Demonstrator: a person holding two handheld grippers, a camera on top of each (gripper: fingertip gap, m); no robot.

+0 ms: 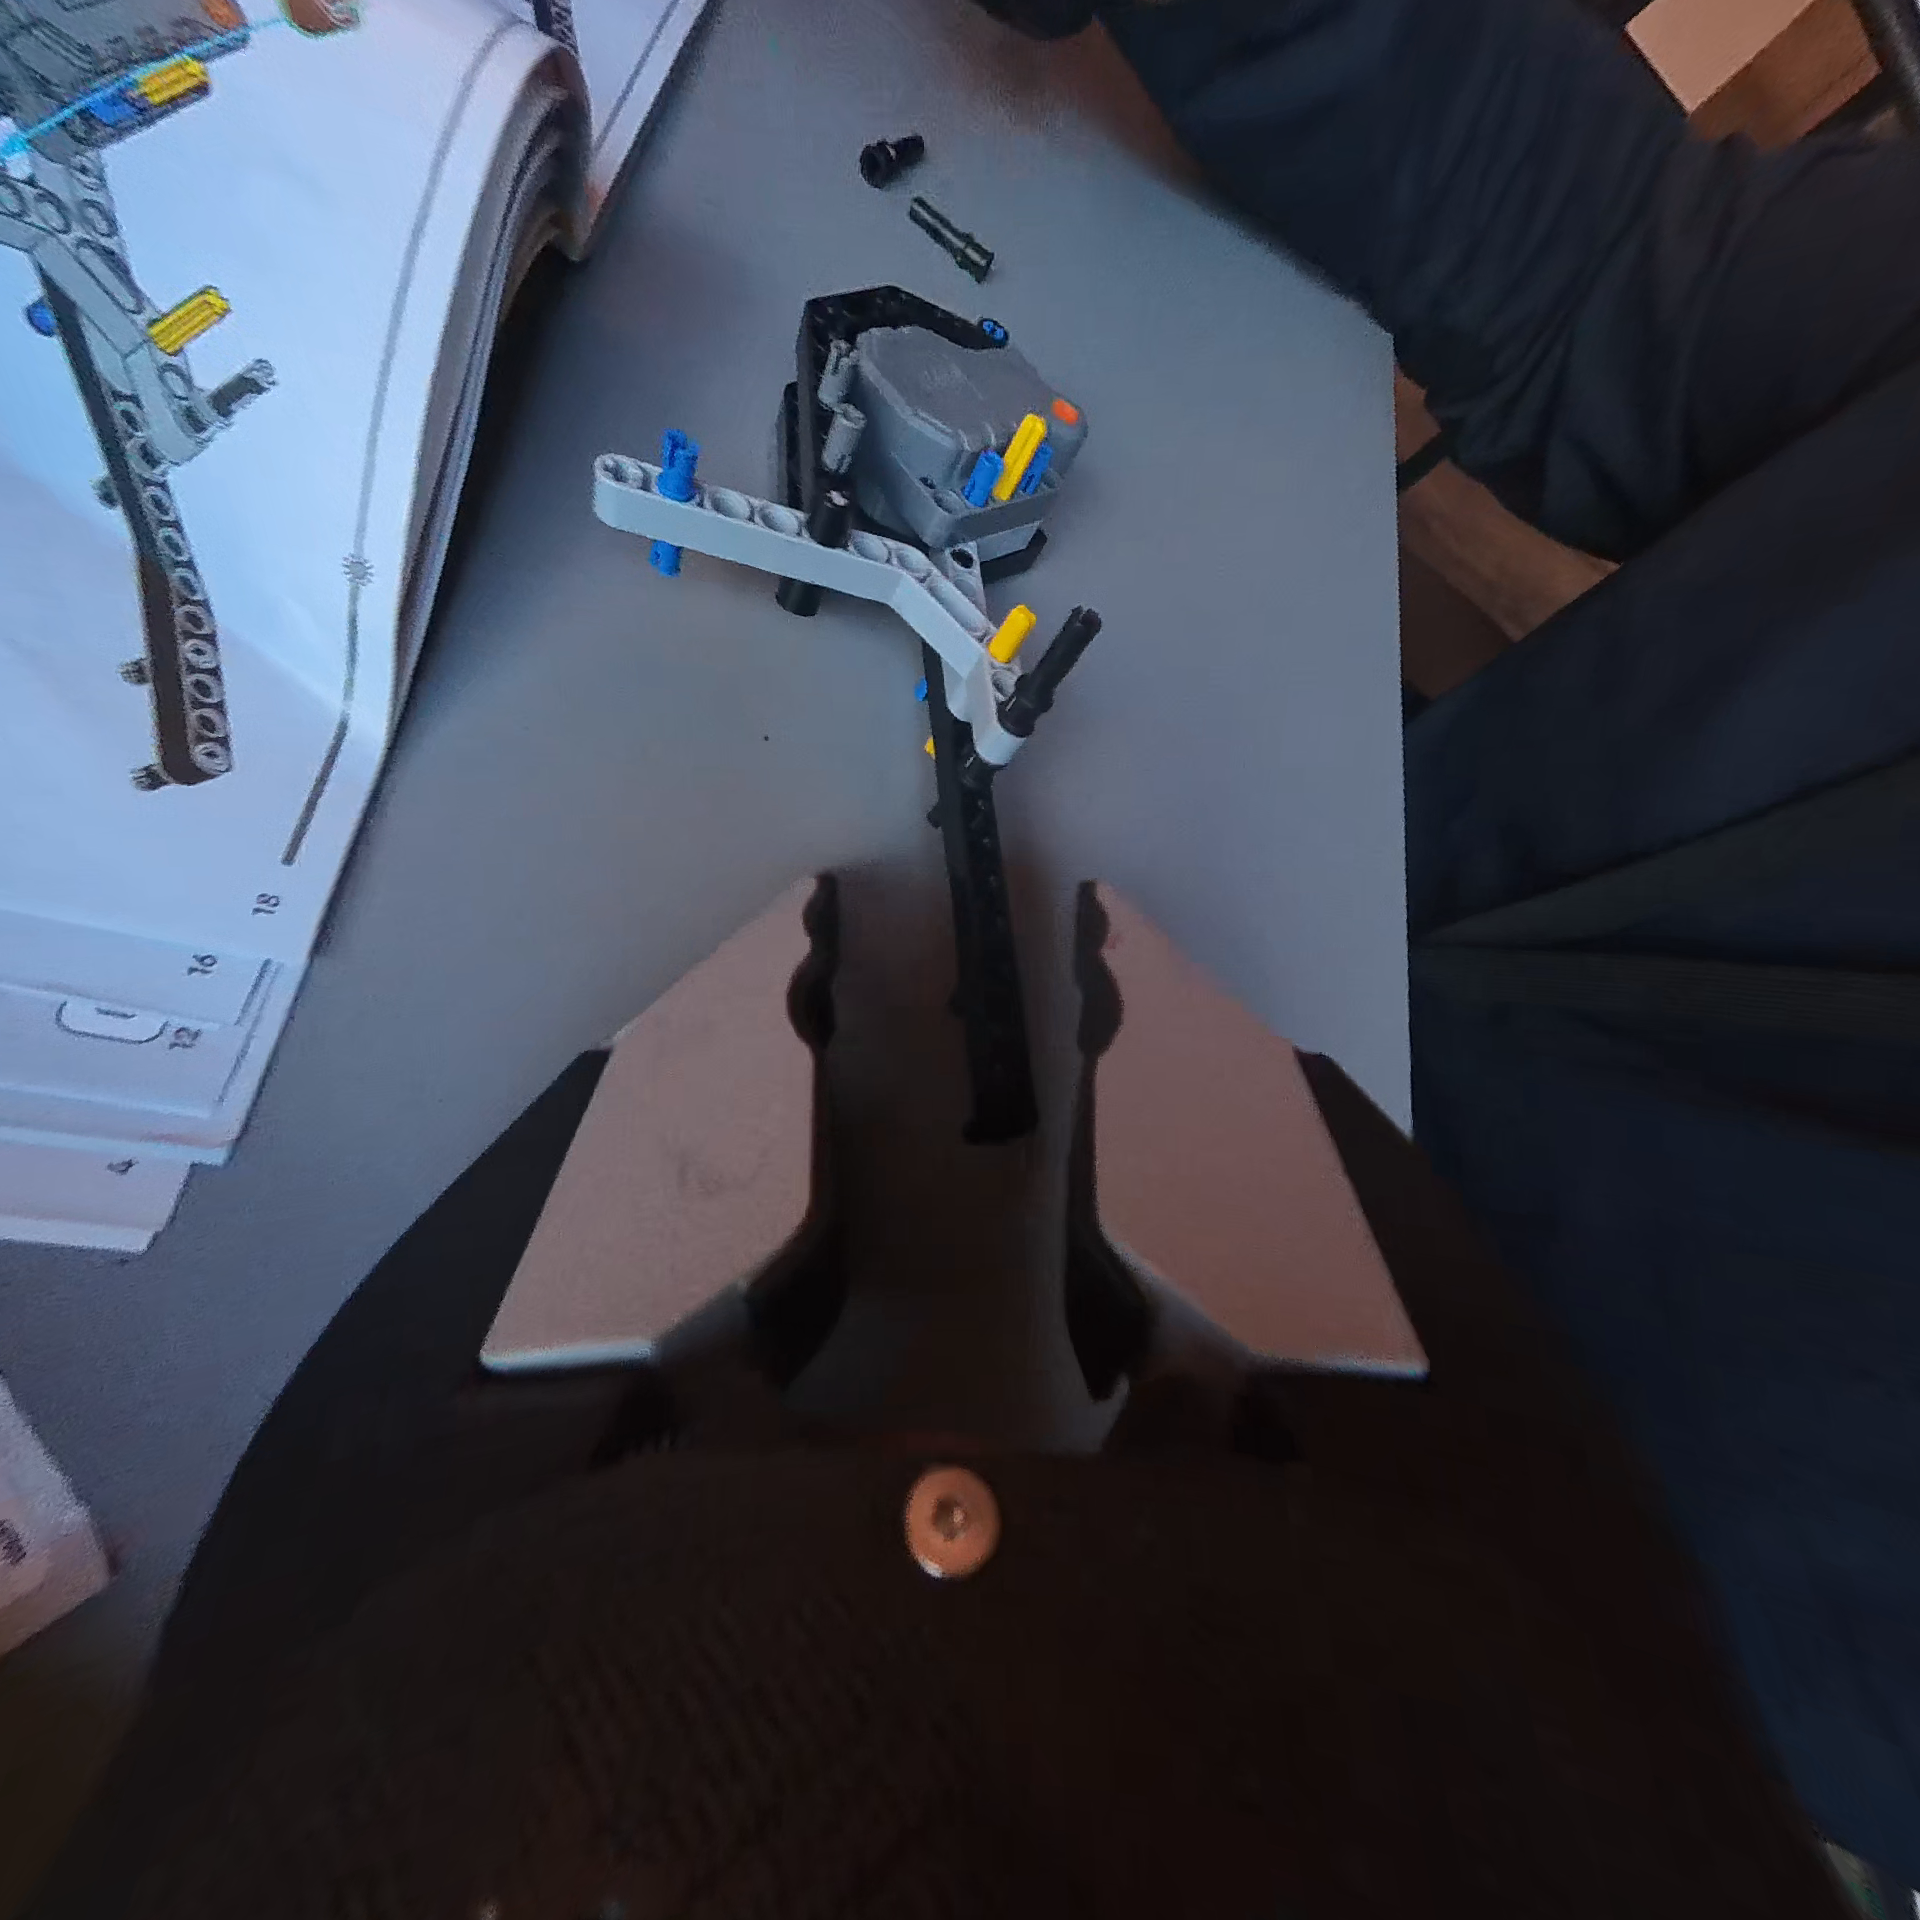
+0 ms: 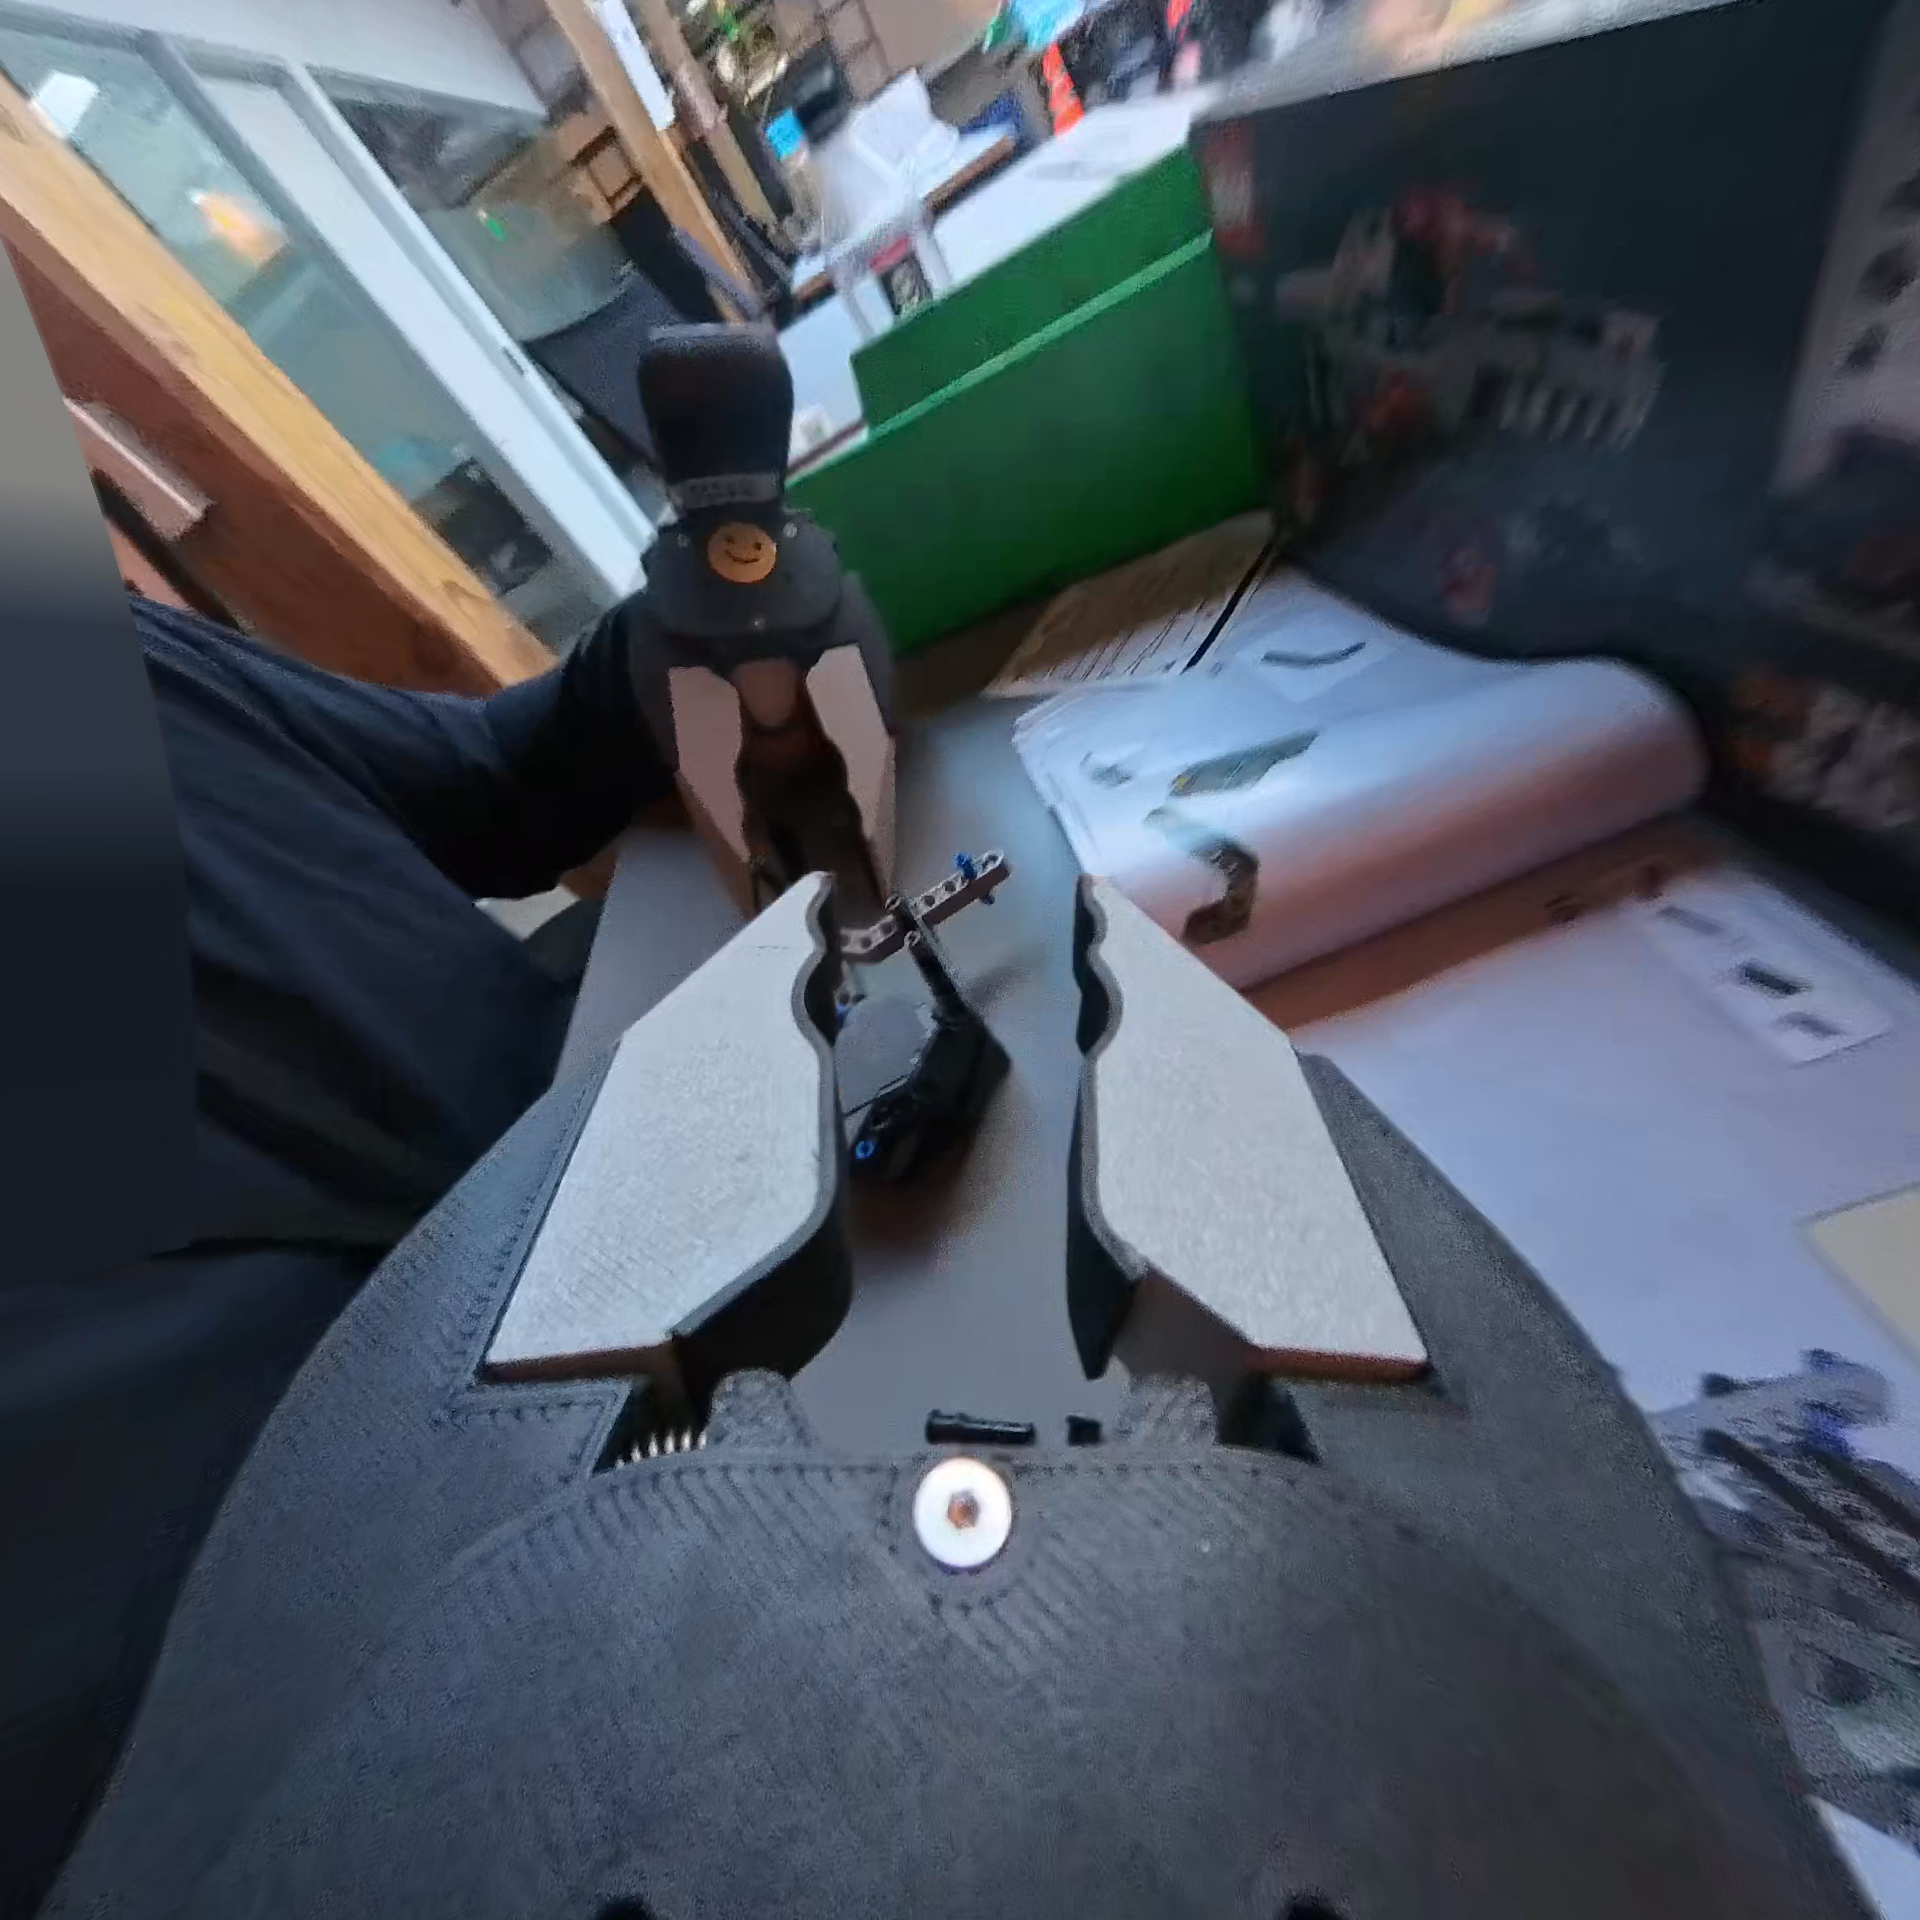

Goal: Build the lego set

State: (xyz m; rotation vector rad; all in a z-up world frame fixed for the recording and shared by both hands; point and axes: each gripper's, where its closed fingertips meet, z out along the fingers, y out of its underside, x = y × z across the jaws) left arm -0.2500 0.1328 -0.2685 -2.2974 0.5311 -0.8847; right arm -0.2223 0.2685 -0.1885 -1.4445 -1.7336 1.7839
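Observation:
The lego assembly [image 1: 935, 457] lies on the grey table [image 1: 582, 748]: a grey motor block [image 1: 951, 410], a light grey bent beam [image 1: 769, 525] with blue and yellow pins, and a long black beam [image 1: 987, 966]. My left gripper [image 1: 954, 904] is open, and the end of the black beam lies between its fingers, apart from both. My right gripper [image 2: 954, 904] is open and empty, and the assembly [image 2: 920, 1049] sits between its fingers from the opposite side. The left gripper [image 2: 790, 790] also shows beyond the assembly there. Two loose black pins [image 1: 891, 159] [image 1: 951, 239] lie past the motor.
An open instruction booklet [image 1: 260, 468] lies left of the assembly; it also shows in the right wrist view [image 2: 1351, 769]. The dark lego box [image 2: 1558, 364] stands upright behind it. A green partition [image 2: 1039, 447] is farther back. A person's dark sleeve [image 1: 1610, 364] is at the table's right edge. The gap from one gripper's tips to the other's is roughly 15 centimeters. The right tips stand about 8 centimeters off the grey motor block [image 1: 951, 410]. The right camera catches it too, in the right wrist view [image 2: 865, 1021].

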